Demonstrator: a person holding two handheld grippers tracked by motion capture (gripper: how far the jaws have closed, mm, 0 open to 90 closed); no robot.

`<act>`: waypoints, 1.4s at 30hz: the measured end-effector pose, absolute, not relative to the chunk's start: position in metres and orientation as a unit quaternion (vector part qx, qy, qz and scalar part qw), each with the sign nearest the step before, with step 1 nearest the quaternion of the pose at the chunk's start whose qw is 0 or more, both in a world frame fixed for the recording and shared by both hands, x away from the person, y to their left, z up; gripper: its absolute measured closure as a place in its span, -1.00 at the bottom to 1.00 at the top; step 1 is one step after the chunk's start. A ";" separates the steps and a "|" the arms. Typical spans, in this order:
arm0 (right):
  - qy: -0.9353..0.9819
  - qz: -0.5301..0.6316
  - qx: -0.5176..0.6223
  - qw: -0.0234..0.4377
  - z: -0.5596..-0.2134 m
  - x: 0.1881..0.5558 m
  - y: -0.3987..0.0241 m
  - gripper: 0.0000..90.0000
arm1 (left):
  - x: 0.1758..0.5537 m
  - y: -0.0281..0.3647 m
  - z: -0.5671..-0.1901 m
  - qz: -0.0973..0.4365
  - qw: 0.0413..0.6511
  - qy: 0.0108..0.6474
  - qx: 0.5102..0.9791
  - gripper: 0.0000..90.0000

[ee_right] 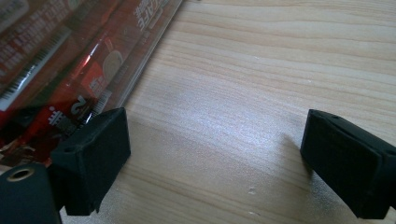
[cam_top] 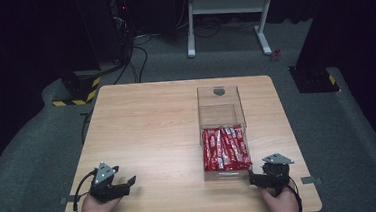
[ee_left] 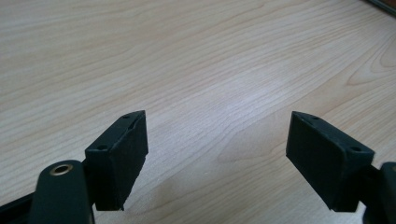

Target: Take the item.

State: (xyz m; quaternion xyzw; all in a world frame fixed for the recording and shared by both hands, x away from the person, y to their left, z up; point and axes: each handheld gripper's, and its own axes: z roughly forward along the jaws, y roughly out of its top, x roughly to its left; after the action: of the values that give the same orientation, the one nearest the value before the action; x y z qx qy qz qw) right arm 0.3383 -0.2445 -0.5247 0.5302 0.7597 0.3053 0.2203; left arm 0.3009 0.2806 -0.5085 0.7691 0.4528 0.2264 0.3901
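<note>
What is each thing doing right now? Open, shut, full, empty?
Left gripper: open, empty, over bare table.
Right gripper: open, empty, beside the clear box.
Clear box: open on top, far end empty.
Red packets: lying flat in the box's near end.
Table: bare wood elsewhere.

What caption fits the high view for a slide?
Open left gripper and right gripper rest on wooden table beside clear box of red packets.
</note>
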 end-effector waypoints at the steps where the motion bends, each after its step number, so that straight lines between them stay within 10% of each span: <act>1: 0.760 0.305 0.529 0.220 -0.525 0.338 -0.245 -0.82 | 0.300 0.279 -0.507 0.228 0.395 0.451 0.767 -0.53; 42: 0.763 0.306 0.526 0.220 -0.525 0.339 -0.245 -0.81 | 0.305 0.228 -0.500 0.189 0.435 0.416 0.776 -0.61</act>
State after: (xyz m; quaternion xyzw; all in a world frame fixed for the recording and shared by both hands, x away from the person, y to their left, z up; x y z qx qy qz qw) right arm 0.3388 -0.2446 -0.5248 0.5255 0.7625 0.3064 0.2203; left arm 0.3047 0.2283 -0.4999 0.7760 0.4161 0.1892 0.4346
